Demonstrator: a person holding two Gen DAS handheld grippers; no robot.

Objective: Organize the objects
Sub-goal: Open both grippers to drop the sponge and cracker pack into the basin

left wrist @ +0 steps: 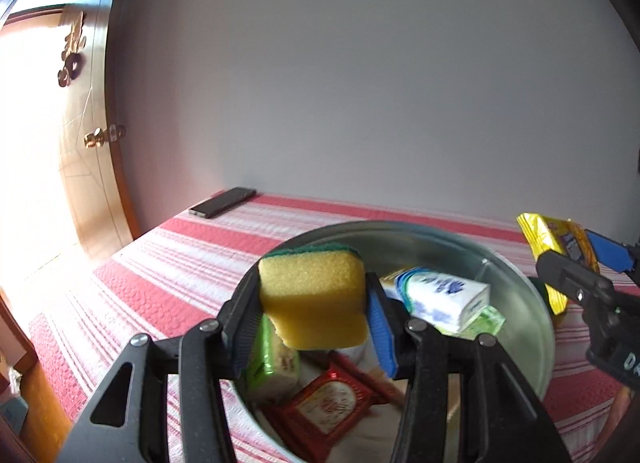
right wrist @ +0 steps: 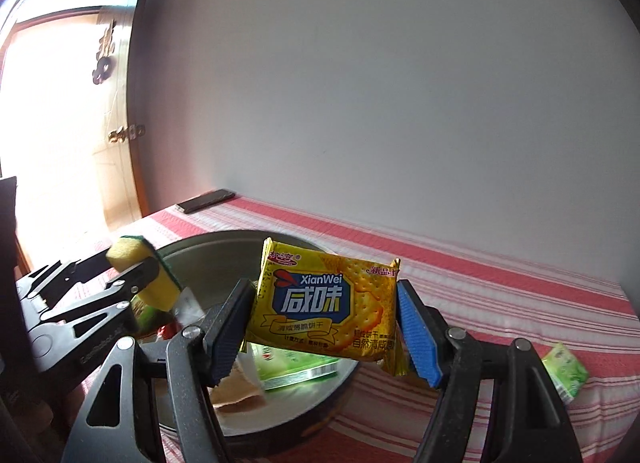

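My left gripper (left wrist: 314,309) is shut on a yellow sponge (left wrist: 316,295) with a green scouring side, held over the near side of a round metal basin (left wrist: 532,291). Inside the basin lie a white and blue tissue pack (left wrist: 444,299), a green packet (left wrist: 268,363) and a red sachet (left wrist: 328,407). My right gripper (right wrist: 326,323) is shut on a yellow cracker packet (right wrist: 324,303), which hangs above the basin's right rim (right wrist: 280,427). In the right wrist view the left gripper (right wrist: 156,283) with the sponge (right wrist: 140,275) shows at the left. The right gripper (left wrist: 576,263) and packet (left wrist: 556,251) appear at the left view's right edge.
The basin stands on a red and white striped cloth (left wrist: 192,263). A dark phone (left wrist: 222,202) lies at the cloth's far left corner by the wall. A wooden door (left wrist: 92,111) stands at the left. A small green sachet (right wrist: 566,371) lies on the cloth right of the basin.
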